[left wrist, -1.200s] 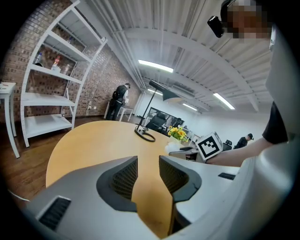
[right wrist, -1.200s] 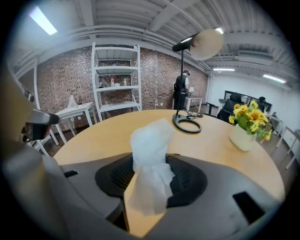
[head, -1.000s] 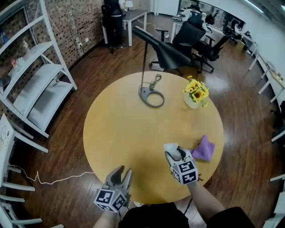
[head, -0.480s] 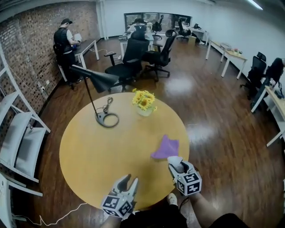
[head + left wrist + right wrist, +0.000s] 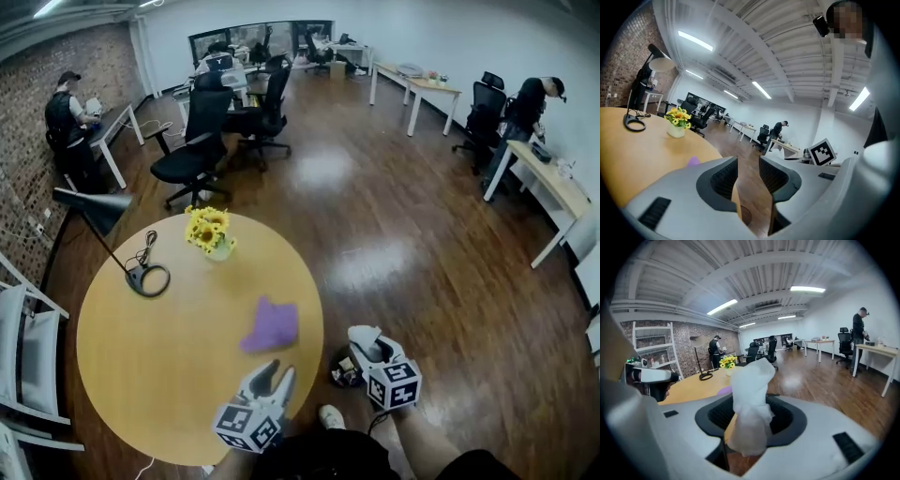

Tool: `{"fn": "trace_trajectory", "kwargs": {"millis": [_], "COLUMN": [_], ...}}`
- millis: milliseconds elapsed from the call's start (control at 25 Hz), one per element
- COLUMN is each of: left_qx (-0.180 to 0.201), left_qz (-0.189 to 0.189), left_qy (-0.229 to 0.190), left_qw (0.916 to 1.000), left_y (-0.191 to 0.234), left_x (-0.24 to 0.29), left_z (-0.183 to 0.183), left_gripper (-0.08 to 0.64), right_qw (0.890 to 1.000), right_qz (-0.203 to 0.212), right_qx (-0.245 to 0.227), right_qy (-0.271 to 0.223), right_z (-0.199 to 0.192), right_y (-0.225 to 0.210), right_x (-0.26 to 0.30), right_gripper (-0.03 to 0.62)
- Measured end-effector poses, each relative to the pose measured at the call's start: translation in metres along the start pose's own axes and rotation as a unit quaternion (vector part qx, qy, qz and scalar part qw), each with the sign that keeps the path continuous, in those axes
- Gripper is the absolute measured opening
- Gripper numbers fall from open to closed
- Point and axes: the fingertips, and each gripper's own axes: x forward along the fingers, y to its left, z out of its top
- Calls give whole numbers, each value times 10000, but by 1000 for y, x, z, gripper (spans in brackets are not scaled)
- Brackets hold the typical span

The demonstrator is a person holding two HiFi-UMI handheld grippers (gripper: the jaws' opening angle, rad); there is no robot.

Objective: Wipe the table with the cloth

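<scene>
Looking down, L to R. At the far L edge is a white shelf unit (image 5: 21,349). Next to it, a round wooden table (image 5: 122,375) fills the L half.

On the table's far L part stands a black desk lamp (image 5: 97,208), ring base on the wood, w/ a cord (image 5: 145,251) beside it. Just R of the lamp, by the far rim, are yellow flowers (image 5: 207,228) in a small pale vase (image 5: 218,249). Toward the table's R side lies a purple cloth (image 5: 272,324), crumpled on the wood and apart from the other things.

Near me, my L gripper (image 5: 279,370) hangs at the table's near R rim. The purple cloth lies just beyond its tips, not touched. The L gripper view shows its jaws spread w/ a narrow gap and nothing btwn them.

R of the table, over the dark wood floor (image 5: 422,244), my R gripper (image 5: 367,347) is pinching a white cloth (image 5: 362,333). In the R gripper view the cloth stands up crumpled btwn the jaws, caught at its lower part. Just L of that gripper a small dark object (image 5: 343,370) sits on the floor; I can't tell what it is.

In the bg are office chairs (image 5: 202,141) far L of centre, a person (image 5: 67,117) standing far L and another person (image 5: 532,98) far R.
</scene>
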Motion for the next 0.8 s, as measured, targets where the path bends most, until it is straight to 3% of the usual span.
{"fn": "trace_trajectory", "kwargs": {"millis": [360, 800], "left_qx": [35, -94], "left_qz": [-333, -173], "left_qy": [440, 1200], "left_qw": [9985, 9926], "left_y": [-53, -69], "left_x": [89, 130], "left_z": [-37, -100], "left_gripper": [135, 135], "right_qw": [9991, 9884], "right_qz": [-252, -241], "right_qx": [158, 14], "right_qy": [305, 1497], "right_z": [-34, -126], "right_y": [-85, -126], "right_x": [-5, 0], "right_gripper": [201, 201]}}
